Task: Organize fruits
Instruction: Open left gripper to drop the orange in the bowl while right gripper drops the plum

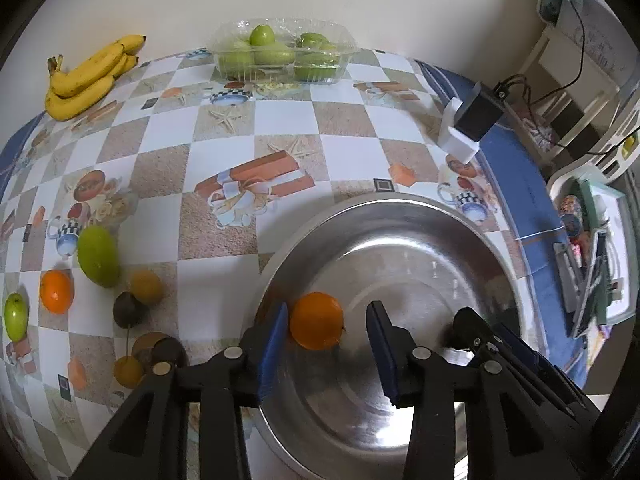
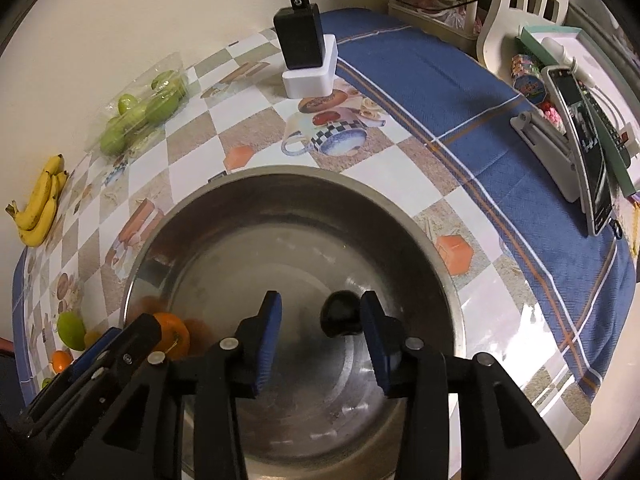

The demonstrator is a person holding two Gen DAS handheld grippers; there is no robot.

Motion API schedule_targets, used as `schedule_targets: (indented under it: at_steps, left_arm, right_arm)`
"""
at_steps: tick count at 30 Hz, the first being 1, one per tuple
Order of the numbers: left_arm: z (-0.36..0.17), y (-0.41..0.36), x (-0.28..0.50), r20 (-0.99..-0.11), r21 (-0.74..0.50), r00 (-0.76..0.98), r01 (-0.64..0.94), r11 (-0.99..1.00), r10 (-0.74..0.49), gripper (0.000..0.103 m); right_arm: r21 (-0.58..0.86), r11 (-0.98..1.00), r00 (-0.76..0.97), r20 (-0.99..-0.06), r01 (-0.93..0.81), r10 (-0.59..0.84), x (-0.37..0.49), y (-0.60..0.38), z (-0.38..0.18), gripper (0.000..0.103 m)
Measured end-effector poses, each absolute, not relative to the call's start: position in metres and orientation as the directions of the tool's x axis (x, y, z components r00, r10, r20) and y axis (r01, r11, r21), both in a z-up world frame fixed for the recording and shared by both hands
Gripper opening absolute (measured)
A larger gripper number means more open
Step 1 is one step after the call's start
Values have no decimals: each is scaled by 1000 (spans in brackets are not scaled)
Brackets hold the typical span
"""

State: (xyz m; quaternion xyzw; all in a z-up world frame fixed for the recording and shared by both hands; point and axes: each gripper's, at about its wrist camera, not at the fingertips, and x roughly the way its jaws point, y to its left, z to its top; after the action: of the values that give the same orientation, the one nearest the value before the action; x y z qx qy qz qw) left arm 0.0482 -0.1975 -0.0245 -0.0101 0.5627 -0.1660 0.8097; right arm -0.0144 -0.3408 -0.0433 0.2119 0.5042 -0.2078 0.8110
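Note:
A steel bowl (image 1: 400, 200) (image 2: 280, 172) sits on the checked tablecloth, and both grippers point down into it. In the left wrist view an orange (image 1: 316, 320) lies in the bowl between the blue pads of my left gripper (image 1: 328, 308). It rests beside the left pad, clear of the right one, so the jaws stand open. In the right wrist view my right gripper (image 2: 320, 298) is open too. A small dark round fruit (image 2: 340, 318) lies on the bowl floor next to its right pad. The orange (image 2: 172, 338) shows at the bowl's left.
Left of the bowl lie a green mango (image 1: 98, 256), a small orange (image 1: 56, 291), a green apple (image 1: 16, 316) and several brown and dark fruits. Bananas (image 1: 88, 76) and a clear box of green fruit (image 1: 280, 54) stand by the wall. A black adapter (image 2: 304, 52) and a phone stand (image 2: 588, 160) are at the right.

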Motion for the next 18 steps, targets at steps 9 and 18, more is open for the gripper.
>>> schedule_targets:
  at_steps: [9,18]
  left_arm:
    - [-8,-169,51,-907,-212,334,160,964,-255,49]
    - [-24,-117,58,-934,-117,345,-38,992,-96,73]
  right_arm:
    - [134,842,429,-895,522,-124,-13,-333,-36,42]
    - [122,872,427,-898,475,-107,-7,-319,-41,56]
